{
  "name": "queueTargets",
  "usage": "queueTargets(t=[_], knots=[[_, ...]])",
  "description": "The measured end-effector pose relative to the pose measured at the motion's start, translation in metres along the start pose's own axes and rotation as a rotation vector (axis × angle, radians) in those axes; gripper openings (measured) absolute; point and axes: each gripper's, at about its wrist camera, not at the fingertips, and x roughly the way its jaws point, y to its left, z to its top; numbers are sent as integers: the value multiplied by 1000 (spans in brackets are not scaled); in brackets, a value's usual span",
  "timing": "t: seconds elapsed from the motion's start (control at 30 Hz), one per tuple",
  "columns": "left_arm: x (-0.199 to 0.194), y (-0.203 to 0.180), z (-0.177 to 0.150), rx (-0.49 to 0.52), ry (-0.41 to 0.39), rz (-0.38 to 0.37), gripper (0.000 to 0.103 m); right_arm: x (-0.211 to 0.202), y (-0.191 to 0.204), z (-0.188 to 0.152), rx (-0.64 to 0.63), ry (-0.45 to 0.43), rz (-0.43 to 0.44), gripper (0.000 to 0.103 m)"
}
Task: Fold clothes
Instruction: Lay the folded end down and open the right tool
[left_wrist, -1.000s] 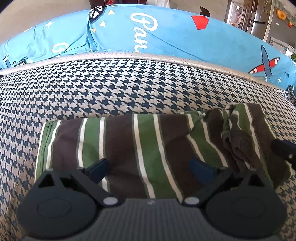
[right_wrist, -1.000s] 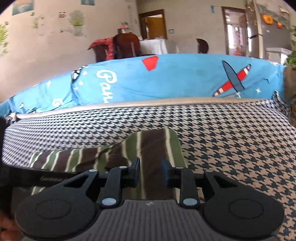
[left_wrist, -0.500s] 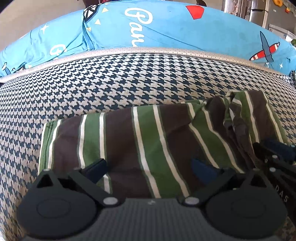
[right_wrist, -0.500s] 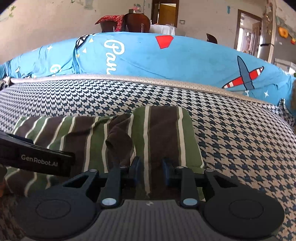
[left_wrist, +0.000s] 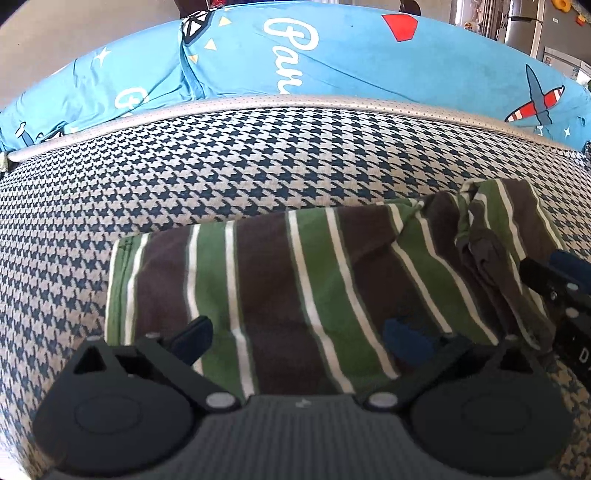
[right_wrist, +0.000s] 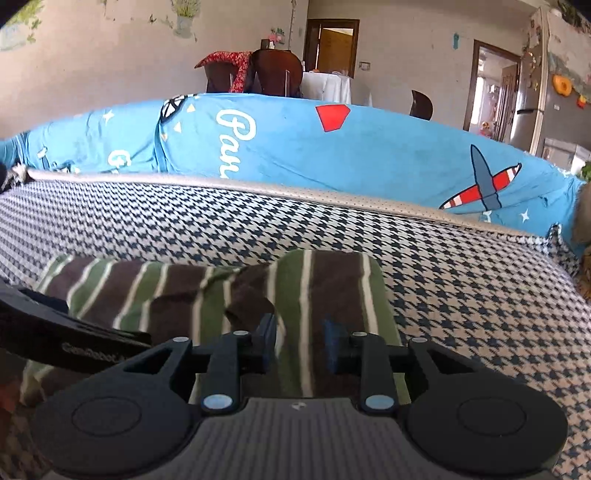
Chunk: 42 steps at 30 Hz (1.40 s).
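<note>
we see the green, brown and white striped folded garment (left_wrist: 314, 295) lying on the houndstooth-patterned cushion (left_wrist: 221, 177). our left gripper (left_wrist: 299, 338) hangs wide open above it; our right gripper (right_wrist: 299, 341) stands part-open over its bunched end, gripping nothing.

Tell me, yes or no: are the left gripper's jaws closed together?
No: the left gripper has its jaws spread wide apart over the striped garment.
</note>
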Motion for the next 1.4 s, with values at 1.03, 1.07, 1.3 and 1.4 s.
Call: queueTargets(t=[1.03,1.07,1.3,1.4], knots=[[-58,-14,-83,51,-55,-3,103,16,17,-9,42,107,-33,38],[-67,-14,-91,52,-59,1,103,15,17,-9,47,107,-27,38],[-97,1,-121,10,-74,8,103,4,21,-10,77,95,-2,40],[-107,2,-132,9,-91,39,103,-2,25,-12,68,83,8,42]])
